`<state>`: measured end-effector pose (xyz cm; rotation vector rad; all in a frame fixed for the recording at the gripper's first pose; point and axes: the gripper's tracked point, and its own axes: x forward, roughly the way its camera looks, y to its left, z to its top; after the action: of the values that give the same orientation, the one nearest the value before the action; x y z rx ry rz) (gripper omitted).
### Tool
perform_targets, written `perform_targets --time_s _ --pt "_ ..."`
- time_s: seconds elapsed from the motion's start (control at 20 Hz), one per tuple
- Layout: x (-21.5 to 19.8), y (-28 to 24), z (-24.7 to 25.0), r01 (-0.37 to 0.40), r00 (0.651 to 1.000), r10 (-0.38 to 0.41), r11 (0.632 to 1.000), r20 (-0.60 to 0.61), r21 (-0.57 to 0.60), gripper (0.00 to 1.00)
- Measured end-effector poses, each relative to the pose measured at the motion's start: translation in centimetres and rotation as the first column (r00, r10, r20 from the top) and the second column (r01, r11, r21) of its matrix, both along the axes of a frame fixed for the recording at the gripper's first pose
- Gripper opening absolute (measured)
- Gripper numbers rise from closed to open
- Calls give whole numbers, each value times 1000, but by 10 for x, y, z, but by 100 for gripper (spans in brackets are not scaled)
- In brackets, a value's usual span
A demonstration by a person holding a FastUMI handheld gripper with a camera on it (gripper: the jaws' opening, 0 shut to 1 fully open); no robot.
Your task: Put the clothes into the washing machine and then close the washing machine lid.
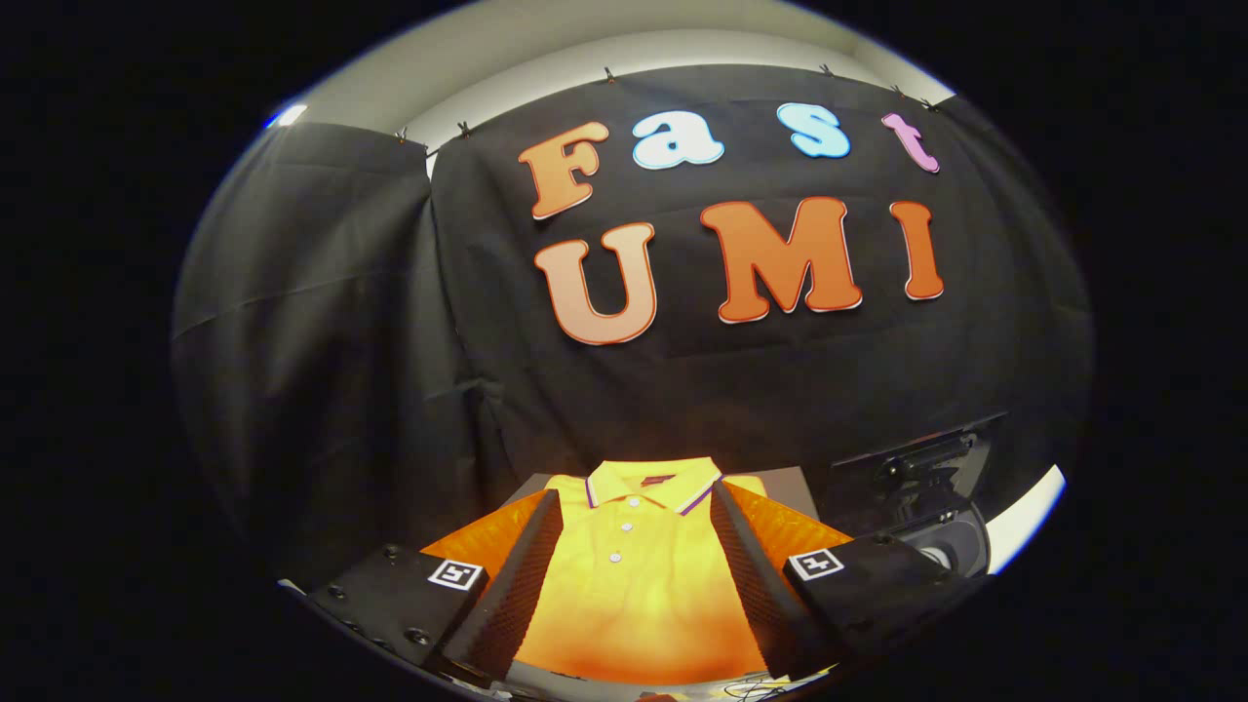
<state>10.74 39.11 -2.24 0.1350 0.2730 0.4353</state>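
A yellow polo shirt [634, 575] with a striped collar and white buttons lies folded flat on a grey surface [792, 487], directly under my gripper [636, 502]. The two black ribbed fingers [531, 575] stand wide apart over the shirt, one on each side of its button placket, with nothing pressed between them. The gripper is open. To the right, beyond the right finger, I see the washing machine [951, 541] with its dark lid [921, 448] raised and a round opening below it.
The black cloth wall of the booth hangs close behind the shirt and wraps round to the left. A white curved edge [1029, 526] shows beside the washing machine at the right.
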Motion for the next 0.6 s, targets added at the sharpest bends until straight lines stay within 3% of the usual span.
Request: perform_targets --time_s 0.25,0.6 --pt "26 39 -52 -15 994 12 1000 -113 -23 98" --pt "48 39 -114 39 972 -84 978 -220 -203 98"
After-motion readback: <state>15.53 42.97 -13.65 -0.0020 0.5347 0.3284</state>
